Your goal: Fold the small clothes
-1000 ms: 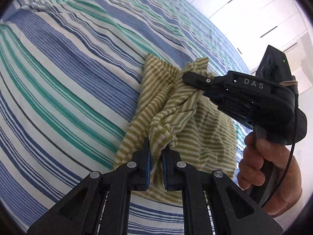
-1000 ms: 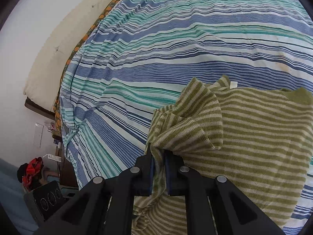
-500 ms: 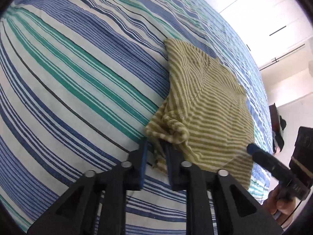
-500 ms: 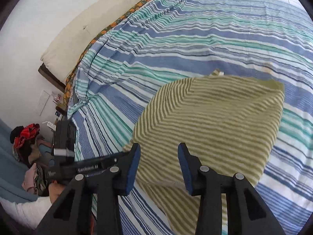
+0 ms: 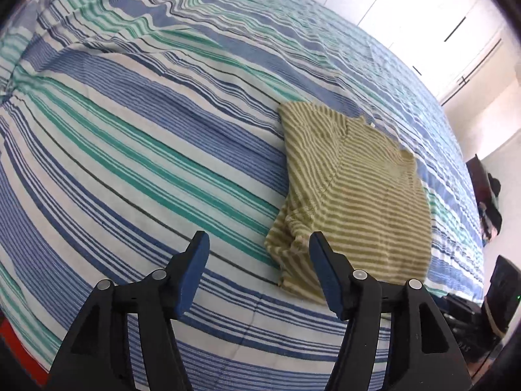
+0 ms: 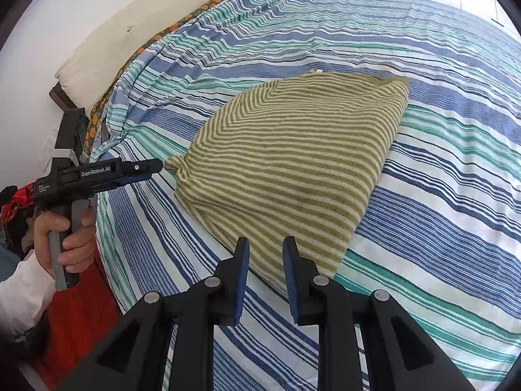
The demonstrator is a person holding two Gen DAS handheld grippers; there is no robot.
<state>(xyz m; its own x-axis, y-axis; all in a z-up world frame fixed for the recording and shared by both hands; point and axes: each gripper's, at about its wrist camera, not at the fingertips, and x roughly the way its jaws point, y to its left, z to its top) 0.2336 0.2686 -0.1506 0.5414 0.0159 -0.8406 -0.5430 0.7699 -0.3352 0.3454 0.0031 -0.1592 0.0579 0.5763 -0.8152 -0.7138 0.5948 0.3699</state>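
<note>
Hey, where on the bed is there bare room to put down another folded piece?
Bare striped sheet lies wide open on the shirt's side away from the cupboard doors, and also beyond the folded olive-striped shirt toward the cream pillow. It is tighter at the near edge, where the left gripper hovers by the shirt's corner and the right gripper overhangs its hem.

The olive-and-cream striped knit garment [image 6: 286, 166] is a soft, matt cloth with a fine ribbed texture, and it lies on a blue, teal and white striped woven bedsheet [image 6: 439, 202] that looks smooth, thin and slightly wrinkled. The left gripper [image 5: 255, 251] and the right gripper [image 6: 265, 254] are of matt black hard plastic with small dull silver metal pins at the joints, and their blue fingertip pads [image 6: 242, 273] look rubbery and finely ridged. The cream cushion-like headboard padding [image 6: 146, 22] along the bed's far edge has a plain, matt fabric surface.
</note>
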